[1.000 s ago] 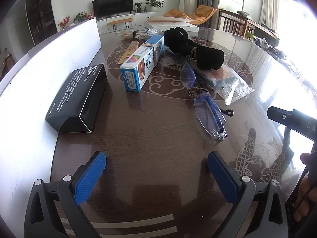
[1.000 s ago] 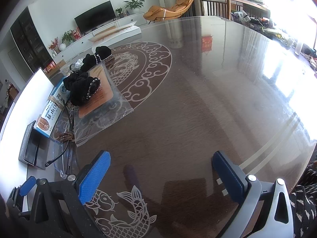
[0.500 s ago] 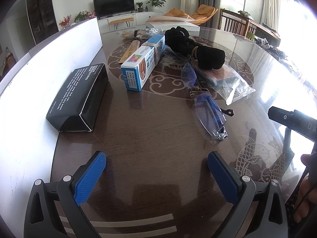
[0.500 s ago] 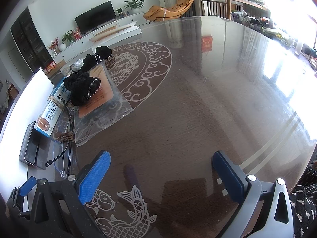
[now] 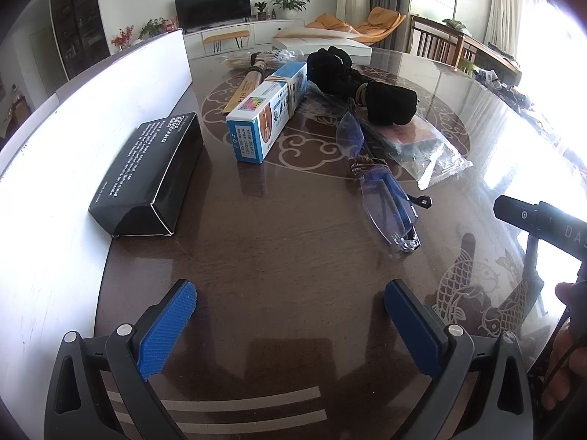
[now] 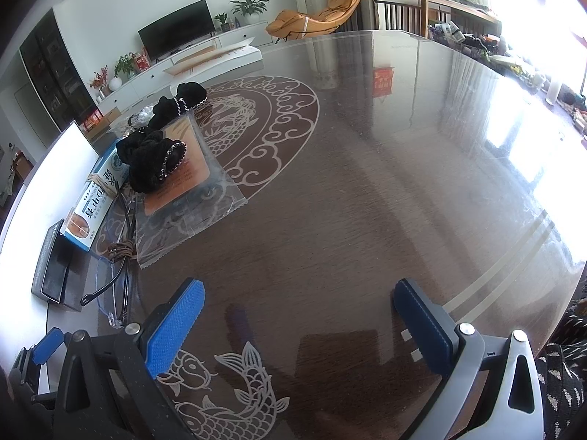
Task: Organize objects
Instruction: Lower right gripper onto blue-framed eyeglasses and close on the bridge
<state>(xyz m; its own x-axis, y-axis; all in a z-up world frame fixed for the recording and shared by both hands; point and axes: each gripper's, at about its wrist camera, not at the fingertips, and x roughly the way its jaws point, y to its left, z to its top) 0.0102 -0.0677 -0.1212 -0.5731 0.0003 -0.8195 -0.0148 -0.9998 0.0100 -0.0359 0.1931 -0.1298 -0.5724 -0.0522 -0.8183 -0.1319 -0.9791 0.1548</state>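
On the dark round table lie a black box [image 5: 150, 179], a blue and white box [image 5: 269, 113], clear blue-tinted glasses [image 5: 381, 198], black scrunchies [image 5: 370, 91] and a clear plastic packet [image 5: 422, 146]. My left gripper [image 5: 290, 308] is open and empty, near the table's front edge, short of the glasses and the black box. My right gripper [image 6: 301, 308] is open and empty over bare table; the glasses [image 6: 113, 286], packet [image 6: 183, 190], scrunchies [image 6: 154, 161] and blue and white box [image 6: 95, 198] lie to its left.
A white board [image 5: 73, 117] stands along the table's left side, against the black box. Wooden sticks and a small bag [image 5: 249, 62] lie at the far side. The other gripper's black body [image 5: 543, 220] shows at the right edge of the left wrist view.
The left wrist view has shifted very slightly; objects sit a touch lower and right in frame. The right gripper has not moved. Both jaws stay open.
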